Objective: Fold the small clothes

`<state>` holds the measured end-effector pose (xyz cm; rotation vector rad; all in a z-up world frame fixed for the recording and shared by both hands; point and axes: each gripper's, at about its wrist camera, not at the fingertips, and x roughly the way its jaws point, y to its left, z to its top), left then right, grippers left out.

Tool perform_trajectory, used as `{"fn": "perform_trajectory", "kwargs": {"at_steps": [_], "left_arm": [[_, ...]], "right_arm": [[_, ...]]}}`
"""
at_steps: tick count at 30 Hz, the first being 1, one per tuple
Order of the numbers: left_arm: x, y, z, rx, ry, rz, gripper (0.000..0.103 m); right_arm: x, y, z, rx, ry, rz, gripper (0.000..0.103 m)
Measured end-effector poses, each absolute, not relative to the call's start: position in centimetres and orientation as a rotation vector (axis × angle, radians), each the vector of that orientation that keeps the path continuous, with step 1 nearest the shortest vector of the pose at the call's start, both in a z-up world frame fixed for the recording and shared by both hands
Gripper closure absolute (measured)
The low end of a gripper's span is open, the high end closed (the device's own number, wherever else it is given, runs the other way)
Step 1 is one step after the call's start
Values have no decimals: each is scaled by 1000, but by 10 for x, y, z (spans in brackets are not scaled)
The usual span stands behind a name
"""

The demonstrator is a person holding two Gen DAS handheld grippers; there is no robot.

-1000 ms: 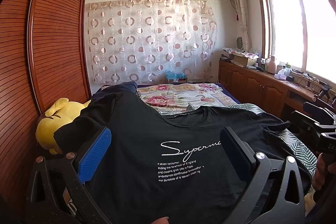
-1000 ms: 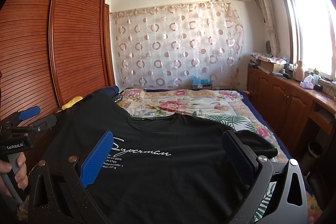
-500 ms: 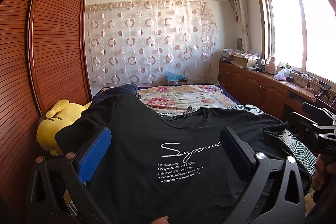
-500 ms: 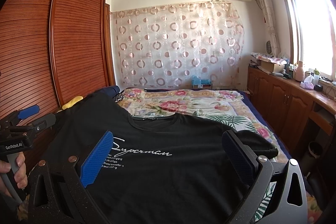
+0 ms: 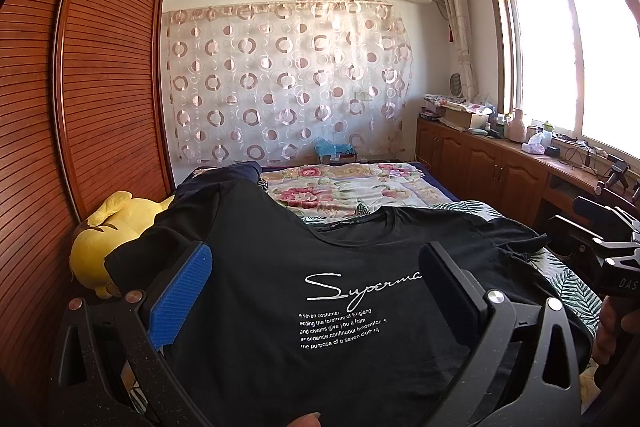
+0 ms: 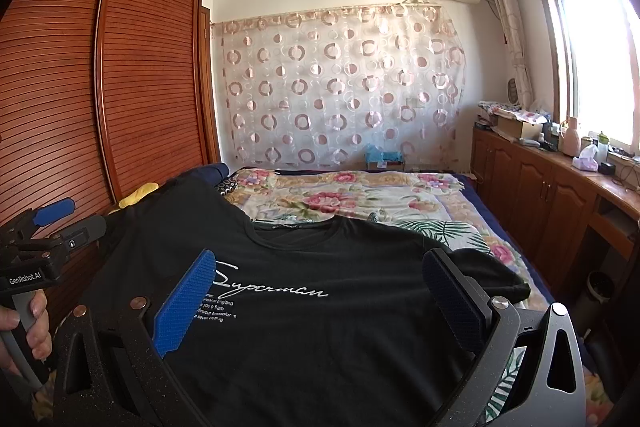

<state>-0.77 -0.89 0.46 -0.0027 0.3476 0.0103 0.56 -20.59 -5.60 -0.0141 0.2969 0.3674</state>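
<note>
A black T-shirt (image 5: 260, 235) with white "Superman" script lies front up, spread across the bed, its collar toward the far side. My left gripper (image 5: 316, 255) hovers open over the shirt's lower left part, with nothing between its blue pads (image 5: 182, 297). My right gripper (image 6: 320, 259) hovers open over the lower right part of the T-shirt (image 6: 320, 347), also holding nothing. A hand (image 6: 28, 327) grips the left gripper's handle at the left edge of the right wrist view. The shirt's hem is hidden below both views.
A yellow plush toy (image 5: 100, 247) lies by the shirt's left sleeve, against the slatted wooden wardrobe (image 5: 100, 87). A floral bedspread (image 6: 360, 195) covers the far half of the bed. Wooden cabinets (image 6: 540, 195) run under the window on the right, with a bin (image 6: 600, 283) beside the bed.
</note>
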Motion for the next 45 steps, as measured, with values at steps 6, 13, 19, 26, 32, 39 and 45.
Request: {"fn": "perform_trajectory", "kwargs": {"at_steps": [6,13,19,26,32,39,45], "left_arm": [[-8,-9,4,-2,346,9,0],[-9,-10,5,-1,344,10,0],[-8,-9,4,-1,344,10,0],[-11,-10,12,-1,343,10,0],[-11,-10,11,-1,344,10,0],[-13,-9,15,-3,363,13,0],[-7,9,7,-15,402,31,0]], "right_arm": [[6,-207,-56,-13,299,369,0],[6,-207,-56,-13,297,369,0],[6,-207,-56,-13,298,370,0],[6,-207,-56,-13,299,371,0],[7,-206,-57,-14,302,374,0],[13,-203,-62,-17,321,397,0],[21,-192,-68,-47,350,429,0]]}}
